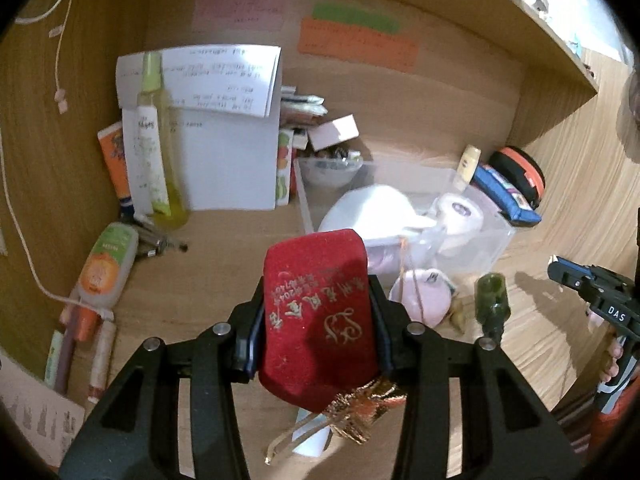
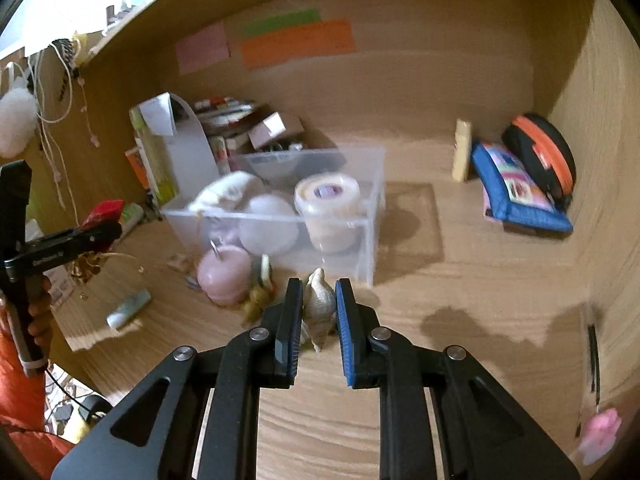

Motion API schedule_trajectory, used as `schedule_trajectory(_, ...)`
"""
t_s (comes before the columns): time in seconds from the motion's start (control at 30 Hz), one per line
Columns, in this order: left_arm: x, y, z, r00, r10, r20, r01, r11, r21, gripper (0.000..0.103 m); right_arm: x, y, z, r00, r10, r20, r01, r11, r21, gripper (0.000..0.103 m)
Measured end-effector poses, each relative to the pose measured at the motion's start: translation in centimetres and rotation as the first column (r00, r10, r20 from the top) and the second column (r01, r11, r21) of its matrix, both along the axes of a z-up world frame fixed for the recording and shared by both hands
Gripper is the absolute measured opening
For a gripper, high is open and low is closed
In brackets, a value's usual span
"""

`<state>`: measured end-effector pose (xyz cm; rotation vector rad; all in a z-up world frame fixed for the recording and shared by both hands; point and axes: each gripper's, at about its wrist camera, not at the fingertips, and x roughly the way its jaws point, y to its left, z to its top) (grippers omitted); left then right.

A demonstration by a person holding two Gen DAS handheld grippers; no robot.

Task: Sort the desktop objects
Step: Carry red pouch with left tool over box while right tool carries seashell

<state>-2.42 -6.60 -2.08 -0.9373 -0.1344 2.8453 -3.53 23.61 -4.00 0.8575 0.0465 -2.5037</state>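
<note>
My left gripper (image 1: 316, 300) is shut on a red velvet pouch (image 1: 320, 320) with gold lettering. A gold tassel (image 1: 360, 408) hangs from the pouch's near end, and the pouch is held above the wooden desk. My right gripper (image 2: 319, 292) is shut on a pale spiral seashell (image 2: 319, 308), its tip pointing toward me, just in front of a clear plastic box (image 2: 372, 240). In the right wrist view the left gripper (image 2: 100, 232) shows at the left edge with the red pouch (image 2: 106, 210). The right gripper's tip (image 1: 560, 276) enters the left wrist view from the right.
The clear box (image 1: 492, 240) holds a tape roll (image 2: 328, 200) and white round things. A pink round candle (image 2: 226, 276) and small figurines lie before it. A blue pouch (image 2: 516, 192) and a black-orange case (image 2: 540, 152) sit at back right. Papers (image 1: 224, 120), bottles and tubes crowd the left.
</note>
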Motion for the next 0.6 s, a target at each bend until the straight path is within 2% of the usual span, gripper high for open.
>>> schedule_trajectory(0.23, -1.3, 0.6, 1.4, 0.999, -0.019, -0.031, 0.02, 0.999, 0.025, 0.044, -1.0, -1.4, 1.8, 0.999, 0.027, -0.045, -0.027, 0.999, -0.017, 0.015)
schedule_trajectory(0.6, -5.0, 1.6, 3.4, 0.996, -0.062, -0.07, 0.065, 0.997, 0.049, 0.044, -4.5, -3.0, 3.6, 0.997, 0.044, -0.068, -0.047, 0.998, -0.032, 0.015)
